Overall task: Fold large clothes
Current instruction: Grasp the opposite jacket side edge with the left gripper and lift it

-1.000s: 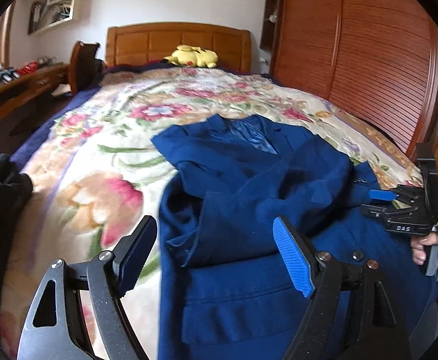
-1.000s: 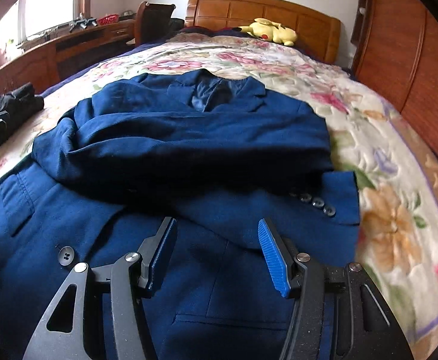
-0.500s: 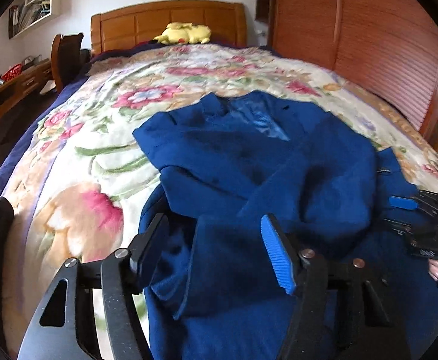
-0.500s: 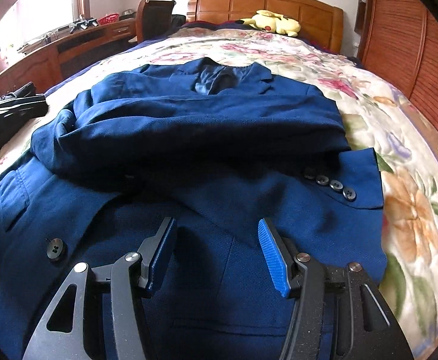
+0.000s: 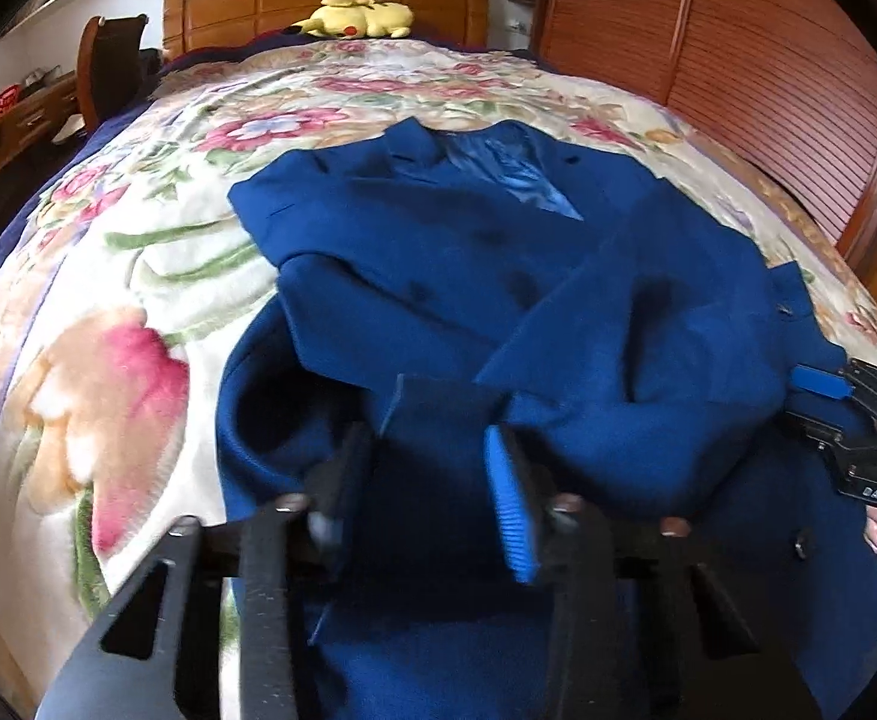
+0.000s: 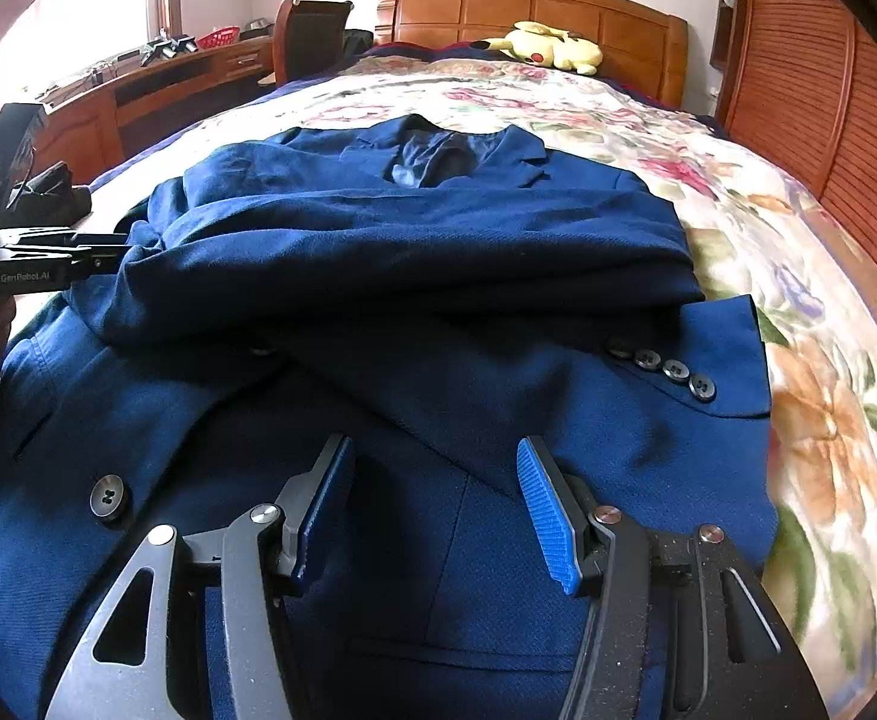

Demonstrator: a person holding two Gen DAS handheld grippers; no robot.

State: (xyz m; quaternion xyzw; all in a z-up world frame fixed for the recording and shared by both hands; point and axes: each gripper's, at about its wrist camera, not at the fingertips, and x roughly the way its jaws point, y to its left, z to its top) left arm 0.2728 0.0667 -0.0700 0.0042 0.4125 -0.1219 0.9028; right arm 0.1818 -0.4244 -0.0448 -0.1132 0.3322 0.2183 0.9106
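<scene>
Closer to the blue jacket (image 5: 468, 276) than a second ago, the left tongs (image 5: 432, 474) have just been narrowing around the near-left sleeve cuff (image 5: 438, 408), though blur is hiding whether the pads are gripping it. The right tongs (image 6: 432, 504) are hovering apart over the near hem, holding nothing. With the jacket lying half-folded on the floral bed (image 5: 138, 276), the sleeve fold seems underway; next comes securing the cuff and carrying it rightward.

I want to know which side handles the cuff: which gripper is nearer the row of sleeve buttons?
Right. The right gripper hovers just beside the sleeve buttons; the left gripper is across the jacket, at its far edge.
</scene>
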